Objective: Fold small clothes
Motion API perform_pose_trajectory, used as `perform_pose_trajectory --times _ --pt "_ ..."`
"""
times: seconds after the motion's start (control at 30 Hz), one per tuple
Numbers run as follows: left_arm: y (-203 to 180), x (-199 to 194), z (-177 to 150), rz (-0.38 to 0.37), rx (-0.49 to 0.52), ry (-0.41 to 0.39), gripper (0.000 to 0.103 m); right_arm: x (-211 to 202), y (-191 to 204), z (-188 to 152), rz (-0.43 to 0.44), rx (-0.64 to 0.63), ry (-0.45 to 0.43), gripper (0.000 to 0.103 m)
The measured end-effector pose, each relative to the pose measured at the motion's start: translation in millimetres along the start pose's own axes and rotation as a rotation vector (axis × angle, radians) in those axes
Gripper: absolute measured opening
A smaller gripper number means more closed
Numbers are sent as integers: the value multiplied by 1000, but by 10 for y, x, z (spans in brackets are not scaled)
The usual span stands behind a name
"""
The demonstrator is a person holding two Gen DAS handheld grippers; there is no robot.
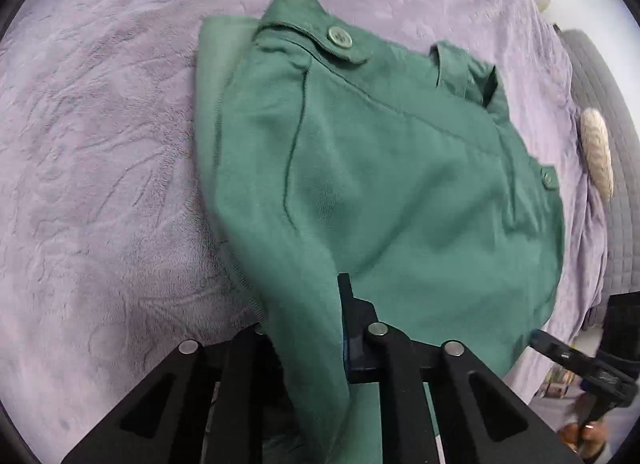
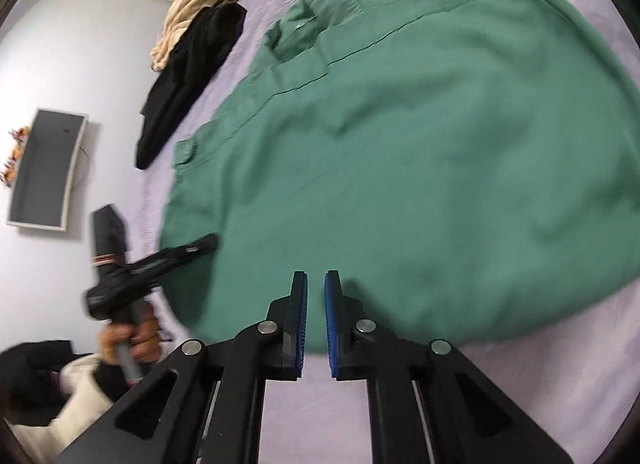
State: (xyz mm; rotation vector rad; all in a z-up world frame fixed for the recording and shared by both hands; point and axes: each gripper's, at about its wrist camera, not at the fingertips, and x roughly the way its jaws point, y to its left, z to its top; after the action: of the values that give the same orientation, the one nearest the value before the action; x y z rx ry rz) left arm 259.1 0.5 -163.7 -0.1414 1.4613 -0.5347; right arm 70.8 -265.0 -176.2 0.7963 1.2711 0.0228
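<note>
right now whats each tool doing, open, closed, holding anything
Left tool: closed on a fold of the green garment.
Right tool: nearly closed, a narrow gap, nothing between its pads.

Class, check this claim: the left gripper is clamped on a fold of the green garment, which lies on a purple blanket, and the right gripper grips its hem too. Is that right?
Not quite. The right wrist view shows the right gripper holding nothing, its jaws nearly shut above the green garment. The left gripper does clamp a fold, and the garment lies on the purple blanket.
</note>
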Motion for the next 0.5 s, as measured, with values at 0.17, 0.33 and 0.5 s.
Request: perform_pose_trajectory --times 0.17,0.33,0.5 --pt "-404 -379 -25 -88 -1 -95 12 525 -287 -2 -32 20 101 8" --pt "-1240 -598 101 -123 97 -166 12 492 -389 32 53 35 109 7" --pt "-2378 -369 149 -90 306 -178 12 234 -667 35 239 85 116 8"
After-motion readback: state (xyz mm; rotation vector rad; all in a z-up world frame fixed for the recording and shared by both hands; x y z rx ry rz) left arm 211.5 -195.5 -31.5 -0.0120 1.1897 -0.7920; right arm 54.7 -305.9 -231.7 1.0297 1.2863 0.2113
